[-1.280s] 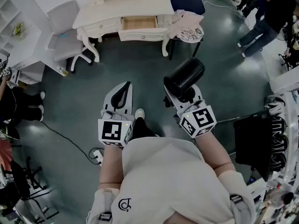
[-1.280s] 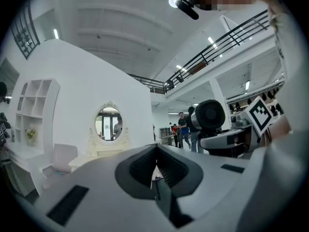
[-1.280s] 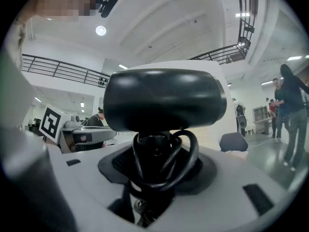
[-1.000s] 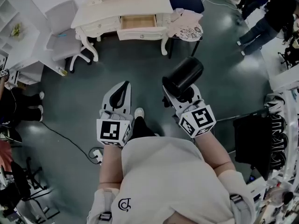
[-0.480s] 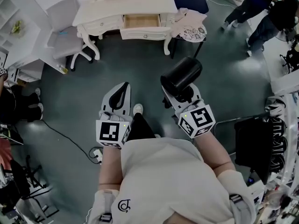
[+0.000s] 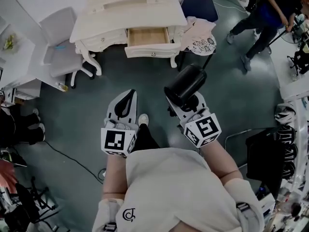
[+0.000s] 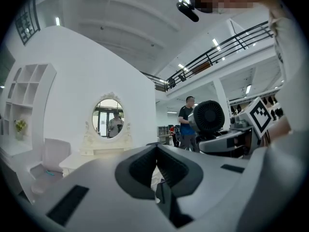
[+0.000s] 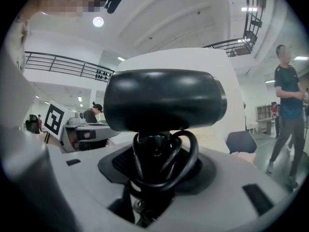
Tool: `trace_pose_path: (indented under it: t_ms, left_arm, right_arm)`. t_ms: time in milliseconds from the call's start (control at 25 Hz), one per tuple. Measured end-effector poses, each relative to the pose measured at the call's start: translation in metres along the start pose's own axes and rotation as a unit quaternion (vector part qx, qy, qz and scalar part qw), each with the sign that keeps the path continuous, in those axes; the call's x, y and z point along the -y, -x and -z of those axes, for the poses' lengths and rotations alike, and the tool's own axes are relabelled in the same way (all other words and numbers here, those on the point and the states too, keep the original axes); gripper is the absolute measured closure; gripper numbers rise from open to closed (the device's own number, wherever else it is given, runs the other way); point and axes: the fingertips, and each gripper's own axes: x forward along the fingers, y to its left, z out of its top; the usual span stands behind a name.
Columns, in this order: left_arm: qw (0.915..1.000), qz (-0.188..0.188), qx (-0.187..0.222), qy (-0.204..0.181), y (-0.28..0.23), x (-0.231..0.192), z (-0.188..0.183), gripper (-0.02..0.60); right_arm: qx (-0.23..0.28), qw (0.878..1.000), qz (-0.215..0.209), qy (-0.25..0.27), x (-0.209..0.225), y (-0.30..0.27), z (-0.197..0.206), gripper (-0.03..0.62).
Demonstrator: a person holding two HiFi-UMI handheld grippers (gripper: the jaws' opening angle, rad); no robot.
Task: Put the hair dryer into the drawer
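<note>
Black hair dryer (image 6: pixel 186 84), cord wound round its handle, gripped in the right tool (image 6: pixel 185 105); light wooden drawer (image 6: pixel 147 36) stands open, well ahead.

Closing in on the open drawer

From my remote seat, the head view shows the white surface (image 6: pixel 130 13) lower and larger than a second ago, and its open drawer (image 6: pixel 148 36) has slid down the frame towards me, with more of its wooden inside showing. The grey chair (image 6: pixel 60 42) and the navy stool (image 6: pixel 199 6) with the pale cloth (image 6: pixel 200 33) have come down the frame with it. The floor power strip (image 6: pixel 102 174) has dropped nearer my body. At the top right, where two people stood together earlier, one person (image 6: pixel 263 13) now strides across in a wide step, further into the frame than before.
</note>
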Motion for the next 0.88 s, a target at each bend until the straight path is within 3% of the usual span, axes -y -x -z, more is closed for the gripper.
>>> trace_pose_path:
  t_ms: [440, 640, 880]
  left_arm:
    - [0.9987, 0.048, -0.008, -0.012, -0.144, -0.159, -0.006, 0.568]
    - [0.9983, 0.056, -0.017, -0.003, -0.181, -0.196, 0.003, 0.568]
    - [0.9983, 0.052, -0.025, 0.000, -0.227, -0.220, 0.014, 0.568]
  right_arm:
    - [-0.006, 0.998, 0.056, -0.024, 0.072, -0.189, -0.017, 0.376]
    - [-0.013, 0.997, 0.066, -0.036, 0.097, -0.238, -0.018, 0.375]
    - [-0.033, 0.998, 0.048, -0.029, 0.127, -0.288, -0.009, 0.373]
